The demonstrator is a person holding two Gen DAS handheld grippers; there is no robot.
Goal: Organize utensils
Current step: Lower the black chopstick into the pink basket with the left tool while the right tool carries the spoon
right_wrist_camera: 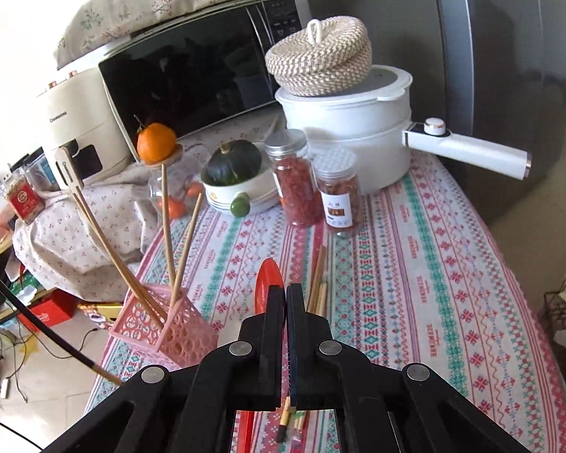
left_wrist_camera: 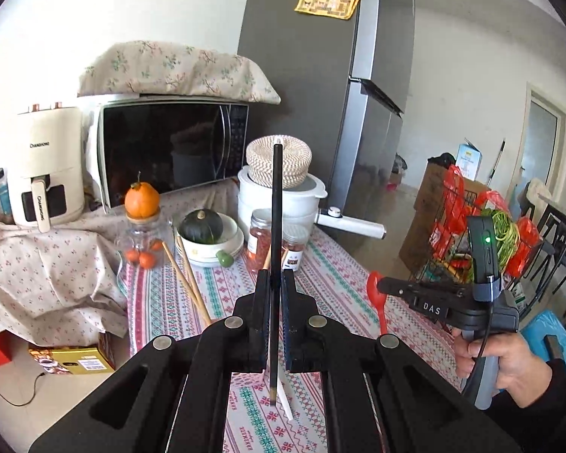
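Note:
My left gripper [left_wrist_camera: 274,277] is shut on a black chopstick [left_wrist_camera: 276,204], held upright above the patterned tablecloth; the same chopstick shows at the left of the right wrist view [right_wrist_camera: 37,324]. My right gripper [right_wrist_camera: 285,290] is shut on a red spoon [right_wrist_camera: 266,287] and also appears in the left wrist view [left_wrist_camera: 381,285] with the spoon [left_wrist_camera: 377,294]. A pink utensil basket [right_wrist_camera: 162,330] at the table's left edge holds several wooden chopsticks [right_wrist_camera: 168,222]. More chopsticks [right_wrist_camera: 317,283] lie on the cloth under my right gripper.
Two spice jars [right_wrist_camera: 320,185], a bowl with a green squash [right_wrist_camera: 234,173], a glass jar topped by an orange [right_wrist_camera: 156,143], a white pot with a woven lid [right_wrist_camera: 351,128], a microwave [right_wrist_camera: 192,68] and an air fryer [left_wrist_camera: 45,166] crowd the back. A fridge [left_wrist_camera: 320,75] stands behind.

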